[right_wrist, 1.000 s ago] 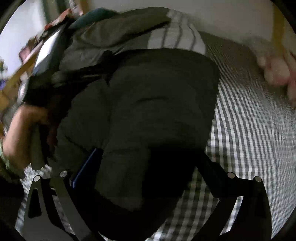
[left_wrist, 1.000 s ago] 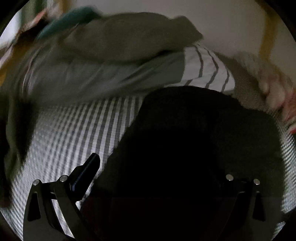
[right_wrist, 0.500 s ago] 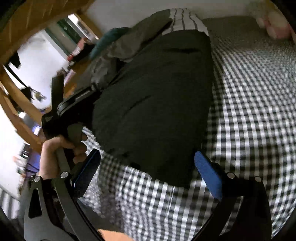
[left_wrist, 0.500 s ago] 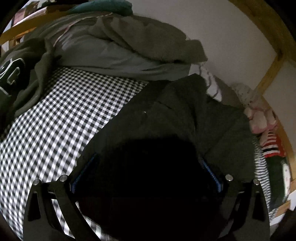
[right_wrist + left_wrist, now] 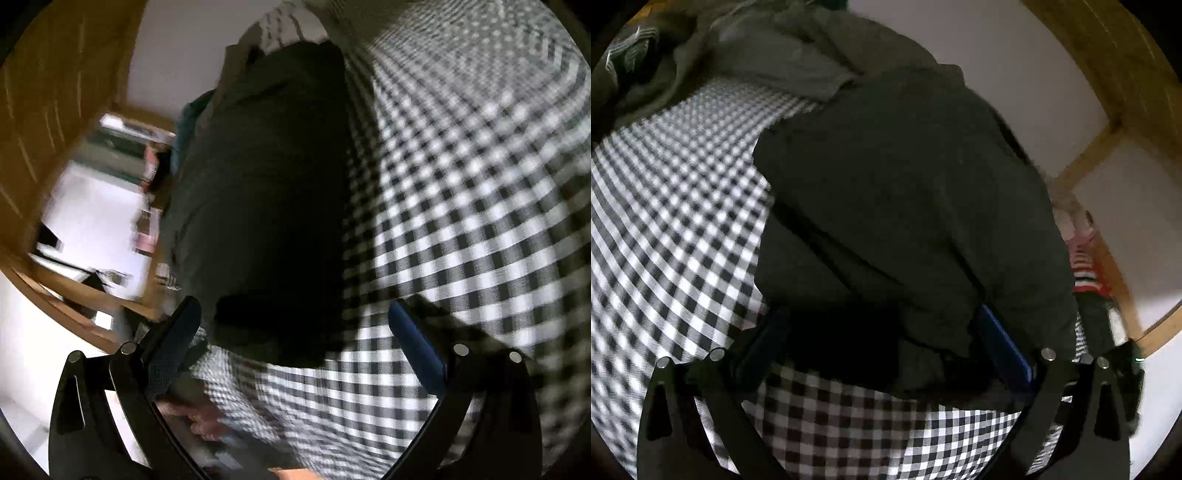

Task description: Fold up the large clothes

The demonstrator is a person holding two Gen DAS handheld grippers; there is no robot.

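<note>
A large dark green-black garment (image 5: 908, 206) lies folded on the black-and-white checked bedsheet (image 5: 676, 221). My left gripper (image 5: 882, 332) is open, its jaws wide apart just above the garment's near edge, holding nothing. In the right wrist view the same garment (image 5: 266, 192) stretches away from its near end. My right gripper (image 5: 295, 328) is open and empty at the garment's near end, its right blue pad (image 5: 417, 343) over the checked sheet (image 5: 461, 206).
A heap of grey and olive clothes (image 5: 783, 62) lies at the far end of the bed. A wooden bed frame (image 5: 1108, 74) and white wall stand on the right. A red-striped soft toy (image 5: 1086, 266) lies by the frame. The bed edge and room lie left (image 5: 92, 206).
Both grippers have let go of the dark garment and pulled back towards its near edge. The garment now lies flat on the sheet. Both views have swung.
</note>
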